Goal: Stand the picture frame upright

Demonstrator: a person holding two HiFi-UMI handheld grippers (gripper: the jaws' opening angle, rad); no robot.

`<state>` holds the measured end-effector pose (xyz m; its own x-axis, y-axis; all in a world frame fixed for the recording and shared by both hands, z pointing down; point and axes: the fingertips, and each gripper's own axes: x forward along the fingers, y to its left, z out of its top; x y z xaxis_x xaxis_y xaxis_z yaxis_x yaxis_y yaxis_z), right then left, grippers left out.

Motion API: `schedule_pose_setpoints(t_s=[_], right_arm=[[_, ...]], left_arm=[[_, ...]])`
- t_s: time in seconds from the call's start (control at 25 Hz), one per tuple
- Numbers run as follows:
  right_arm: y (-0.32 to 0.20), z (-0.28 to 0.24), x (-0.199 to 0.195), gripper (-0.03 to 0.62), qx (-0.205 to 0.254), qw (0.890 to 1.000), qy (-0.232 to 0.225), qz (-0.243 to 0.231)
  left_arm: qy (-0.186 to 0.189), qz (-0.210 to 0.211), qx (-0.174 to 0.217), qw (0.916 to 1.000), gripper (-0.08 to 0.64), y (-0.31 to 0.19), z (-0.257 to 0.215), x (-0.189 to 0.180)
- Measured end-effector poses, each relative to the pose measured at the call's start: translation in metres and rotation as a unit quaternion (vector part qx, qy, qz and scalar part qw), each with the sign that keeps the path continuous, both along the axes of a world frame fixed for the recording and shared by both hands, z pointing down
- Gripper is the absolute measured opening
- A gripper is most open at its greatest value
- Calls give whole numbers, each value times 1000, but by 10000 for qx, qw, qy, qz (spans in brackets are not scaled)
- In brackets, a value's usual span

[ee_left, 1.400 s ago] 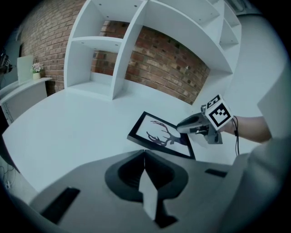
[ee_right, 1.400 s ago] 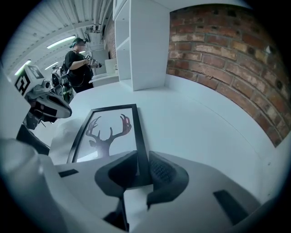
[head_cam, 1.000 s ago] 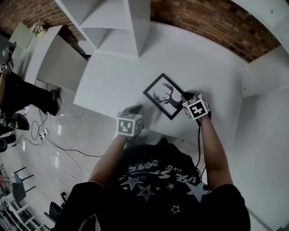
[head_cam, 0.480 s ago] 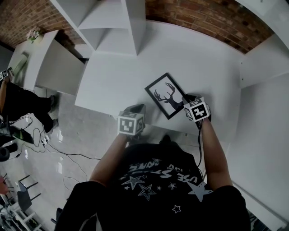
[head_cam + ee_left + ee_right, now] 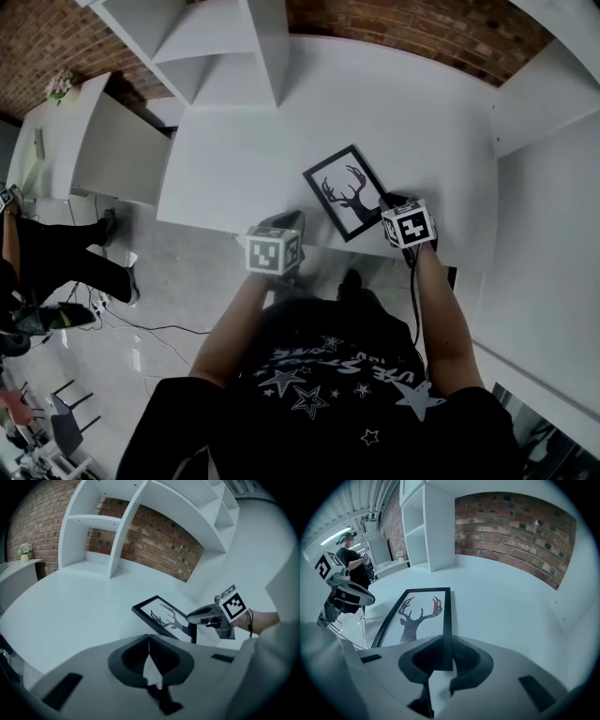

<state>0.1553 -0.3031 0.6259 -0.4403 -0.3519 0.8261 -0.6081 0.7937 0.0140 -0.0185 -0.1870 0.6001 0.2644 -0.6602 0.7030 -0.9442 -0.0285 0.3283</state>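
Note:
The black picture frame [image 5: 349, 192] with a deer silhouette rests on the white table [image 5: 234, 169], near its front edge. My right gripper [image 5: 386, 202] is shut on the frame's near right edge. In the right gripper view the frame [image 5: 419, 613] runs straight into the jaws of that gripper [image 5: 444, 652], with the black rim between the pads. In the left gripper view the frame [image 5: 161, 616] looks tilted, its held side raised by the right gripper [image 5: 199, 617]. My left gripper [image 5: 286, 225] hangs at the table's front edge, left of the frame, shut and empty [image 5: 149, 638].
A white shelf unit [image 5: 220, 47] stands at the back left of the table before a brick wall [image 5: 412, 28]. A low white cabinet [image 5: 103, 141] with a small flower pot [image 5: 58, 86] is at the left. A person [image 5: 47, 253] and cables [image 5: 141, 328] are on the floor.
The frame has turned a little in the right gripper's hold, and that gripper has shifted with it. The left gripper has stayed at the table edge.

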Motion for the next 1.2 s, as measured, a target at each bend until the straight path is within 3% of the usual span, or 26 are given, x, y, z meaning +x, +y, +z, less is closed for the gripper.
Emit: schedule_pose_setpoints(t_s=[0.28,0.8,1.2], right_arm=[[21,3,15,72,-111,9972,-63,743],[67,-1,21,72,-246,9849,-170,1707],[95,-1,32,72,-348,9676,-261,2486]], left_arm=[[60,163,-57,9998,18,8,1,0],[111,945,-141,9954,18,16,1,-5],[89,1488,-137,9887,18,20,-1,2]])
